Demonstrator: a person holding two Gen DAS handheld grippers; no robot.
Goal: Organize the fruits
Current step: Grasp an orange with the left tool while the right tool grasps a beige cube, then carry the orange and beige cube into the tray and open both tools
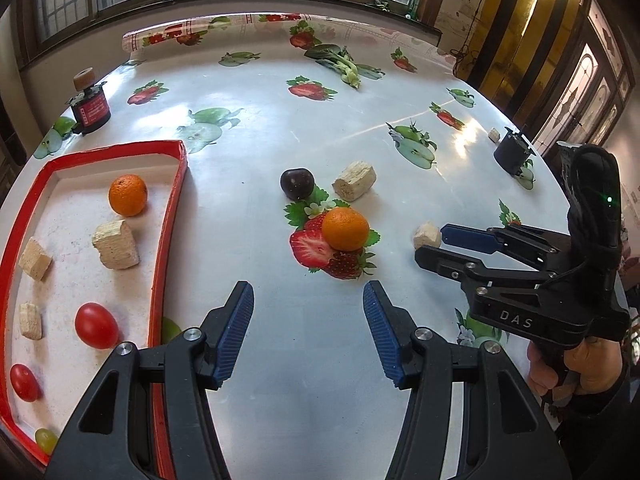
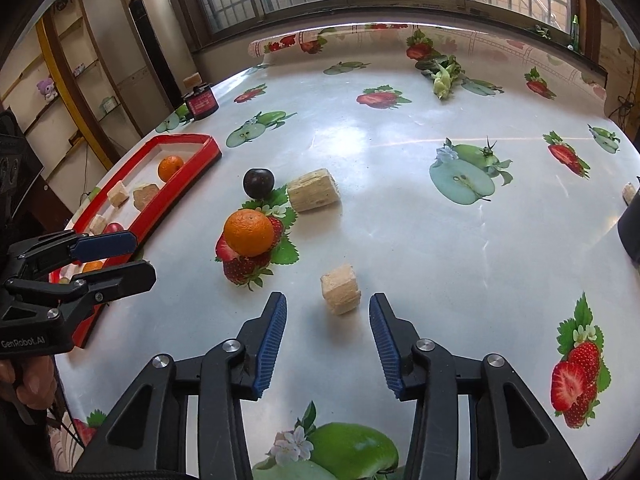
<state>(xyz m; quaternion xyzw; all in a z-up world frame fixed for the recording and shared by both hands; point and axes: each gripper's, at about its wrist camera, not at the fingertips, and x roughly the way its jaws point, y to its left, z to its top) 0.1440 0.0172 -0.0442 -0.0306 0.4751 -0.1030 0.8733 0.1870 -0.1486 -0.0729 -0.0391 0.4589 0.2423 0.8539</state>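
Observation:
An orange and a dark plum lie mid-table, beside a large beige block. My left gripper hovers open and empty just short of the orange. The red tray to its left holds another orange, two tomatoes, a green grape and several beige blocks. My right gripper stands open, with a small beige block just ahead between its tips, a gap on each side. The orange and plum lie to its left, near the left gripper.
A red-labelled jar stands at the table's far left and a black jar at its right edge. Leafy greens lie at the back. A person's hand holds the right gripper. The cloth has printed fruit.

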